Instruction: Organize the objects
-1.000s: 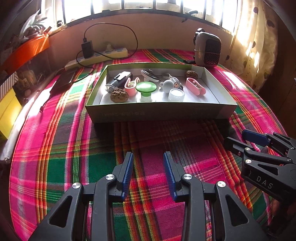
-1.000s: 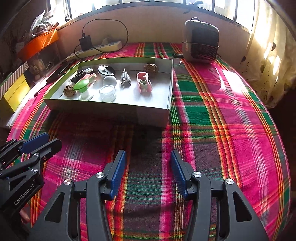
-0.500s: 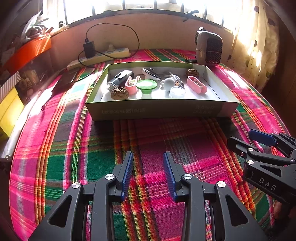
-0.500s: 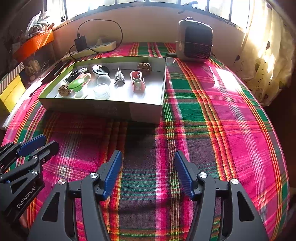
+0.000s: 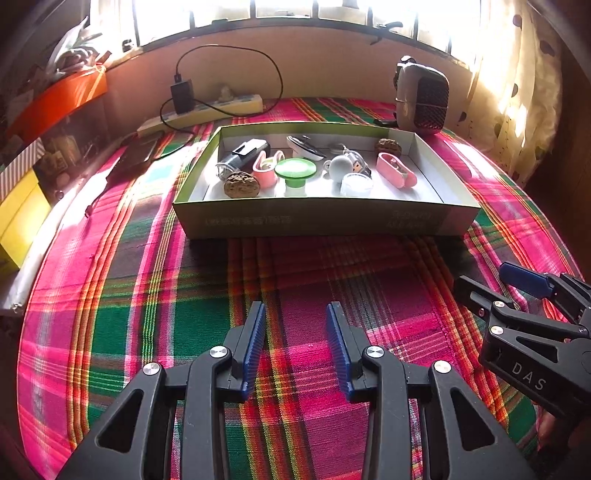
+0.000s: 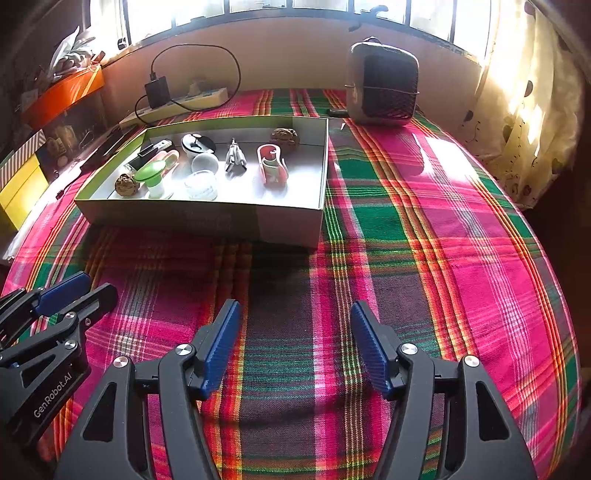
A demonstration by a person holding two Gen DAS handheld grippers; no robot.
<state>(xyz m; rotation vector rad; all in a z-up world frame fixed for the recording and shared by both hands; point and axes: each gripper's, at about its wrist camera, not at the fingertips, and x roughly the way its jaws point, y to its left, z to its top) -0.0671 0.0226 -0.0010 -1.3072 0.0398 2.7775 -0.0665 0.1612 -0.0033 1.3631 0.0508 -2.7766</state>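
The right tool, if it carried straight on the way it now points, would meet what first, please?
Most likely the plaid cloth just ahead: the right tool is open, empty and angled down at it. The box lies further on, to the left; depth is hard to judge.

Backlit, sharp, fisheye-warped
Blown-out window (image 5: 295, 7) ahead; sunlit curtain (image 6: 524, 110) glares rightward; box (image 6: 288, 225) shadows the cloth; corners darken.

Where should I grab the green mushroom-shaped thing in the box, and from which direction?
Grip the green mushroom-shaped piece by its white stem just under the wide flat cap, or pinch the cap's rim. Come from above, since the box wall blocks a low approach and the walnut and pink holder crowd its left side.
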